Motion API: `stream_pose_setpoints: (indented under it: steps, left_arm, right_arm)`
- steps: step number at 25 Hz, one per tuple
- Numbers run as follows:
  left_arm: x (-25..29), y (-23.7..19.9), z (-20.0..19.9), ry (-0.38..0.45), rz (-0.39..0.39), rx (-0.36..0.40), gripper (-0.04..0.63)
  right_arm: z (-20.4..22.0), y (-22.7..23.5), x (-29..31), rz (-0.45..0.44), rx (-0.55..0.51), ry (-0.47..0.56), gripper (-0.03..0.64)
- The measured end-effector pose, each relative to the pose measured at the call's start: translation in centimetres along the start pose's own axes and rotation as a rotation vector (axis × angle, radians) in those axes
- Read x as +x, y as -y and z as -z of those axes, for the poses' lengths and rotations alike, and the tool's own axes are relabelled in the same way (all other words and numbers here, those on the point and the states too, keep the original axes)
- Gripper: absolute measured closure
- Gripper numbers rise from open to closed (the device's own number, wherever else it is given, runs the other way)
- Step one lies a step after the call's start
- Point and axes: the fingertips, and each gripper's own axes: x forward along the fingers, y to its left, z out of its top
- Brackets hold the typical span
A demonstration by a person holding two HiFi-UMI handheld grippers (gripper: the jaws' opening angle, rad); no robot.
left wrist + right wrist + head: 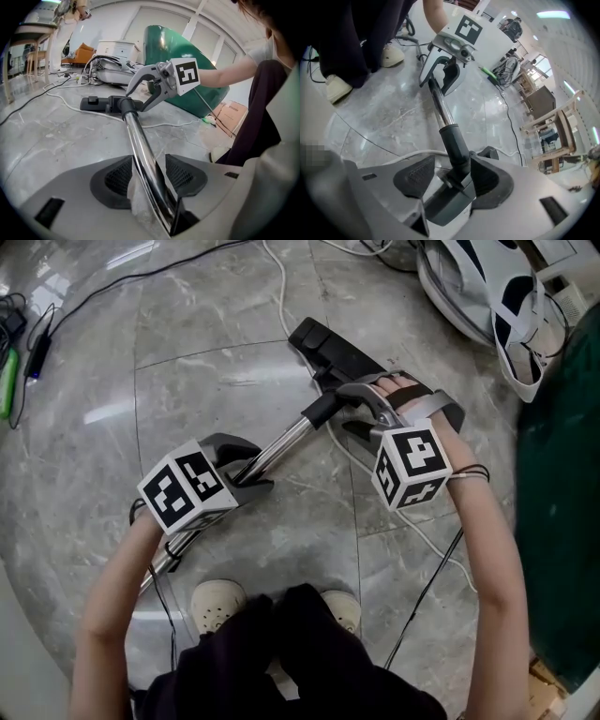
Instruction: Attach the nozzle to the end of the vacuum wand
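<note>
Where the head view looked down on the marble floor (pixel 234 324), the wand (pixel 281 446) ran slantwise from the person's left side up to the black nozzle (pixel 323 345). The nozzle lay flat on the stone, its neck meeting the wand's dark collar. The left gripper (pixel 251 468) straddled the chrome tube midway and the right gripper (pixel 361 413) straddled the joint. Seen from the left gripper view, the tube lay low in that gripper's throat, the pads (pixel 117 180) standing wide with a gap on either side, so it cradled the tube rather than clamped it. Seen from the right gripper view, the collar and the nozzle's grey neck sat between that gripper's jaws, close against one pad and clear of the other, a loose hold at most. The joint looked closed or nearly so, though I could not tell whether it had latched. To finish well, both grippers would need to close firmly, keep tube and neck on one line, and push straight together without twisting, since a slack grip on polished chrome would likely slip.
</note>
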Motion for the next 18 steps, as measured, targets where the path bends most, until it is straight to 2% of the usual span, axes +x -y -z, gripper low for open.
stream_pose_setpoints:
  steps: [3,5,7,8,9,10,11,12,15,18]
  left_arm:
    - [-2.4,-0.5,-1.8,0.114,-0.038,-0.043,0.385]
    - [-4.7,-1.2,-4.3,0.261,-0.077,-0.069,0.387]
    - [-6.6,-2.0,-6.1,0.403,-0.112,-0.072,0.387]
    - [-7.2,-2.5,-6.6,0.456,-0.137,-0.076,0.4]
    - [-7.5,-3.2,-6.9,0.497,-0.171,-0.085,0.442]
    - [-7.7,-3.9,-7.3,0.531,-0.209,-0.097,0.504]
    - [-7.9,-4.6,-7.7,0.558,-0.247,-0.109,0.561]
    - [-7.9,-5.3,-8.1,0.577,-0.28,-0.118,0.58]
    - [-8.6,-6.6,-9.9,0.602,-0.344,-0.124,0.586]
    - [-11.2,-6.3,-12.7,0.592,-0.369,-0.094,0.586]
  right_arm:
    - [0.5,0.0,-2.7,0.085,0.263,0.111,0.39]
    - [0.8,0.4,-5.0,0.178,0.488,0.218,0.39]
    - [1.1,0.6,-6.7,0.254,0.757,0.366,0.39]
    - [1.3,0.6,-7.3,0.279,0.912,0.443,0.39]
    - [1.7,0.4,-7.7,0.306,1.07,0.51,0.397]
    - [2.4,0.3,-8.0,0.343,1.222,0.564,0.452]
    - [3.2,0.2,-8.3,0.388,1.356,0.609,0.559]
    - [3.9,0.2,-8.4,0.428,1.463,0.645,0.593]
    - [5.1,0.5,-9.3,0.496,1.652,0.719,0.603]
    - [6.1,2.6,-14.4,0.586,1.845,0.913,0.604]
